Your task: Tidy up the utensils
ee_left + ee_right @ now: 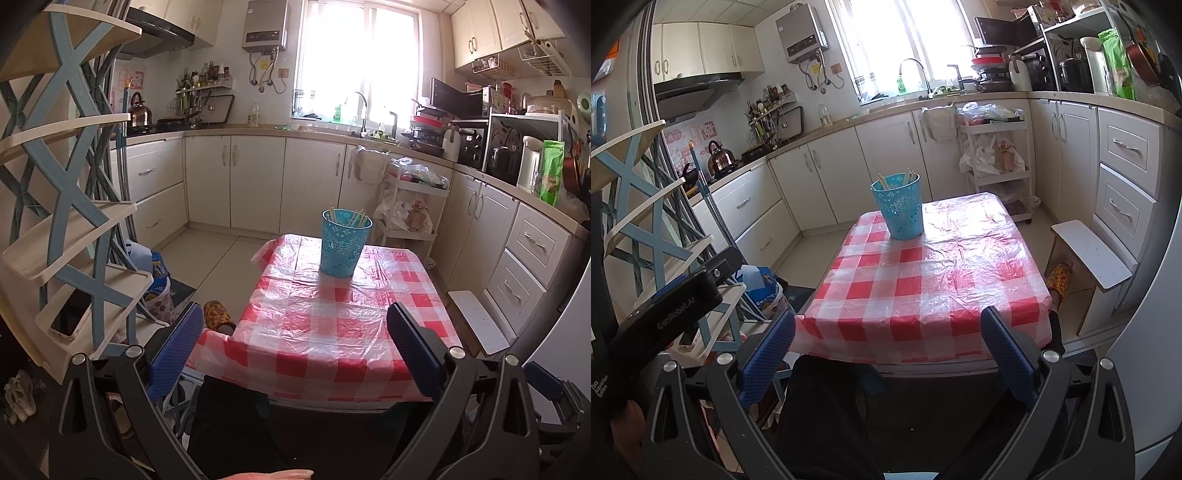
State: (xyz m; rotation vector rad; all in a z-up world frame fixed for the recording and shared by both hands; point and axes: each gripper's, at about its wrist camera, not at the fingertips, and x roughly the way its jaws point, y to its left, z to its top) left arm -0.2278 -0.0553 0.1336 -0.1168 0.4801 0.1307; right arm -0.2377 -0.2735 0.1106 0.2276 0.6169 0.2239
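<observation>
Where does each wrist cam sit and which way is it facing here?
Left wrist: on the left hand-held gripper, open, facing across the checked table at the blue cup of chopsticks; a slippered foot shows.
Right wrist: on the right hand-held gripper, open, facing the same table and cup; the left unit shows at left.
Shared: table, cup, kitchen counter.

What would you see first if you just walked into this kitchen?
The red-and-white checked tablecloth grabs the eye, spread over the small table in the middle. On its far end stands a turquoise cup with chopsticks sticking out. Behind it, the window above the sink glows very bright.
</observation>
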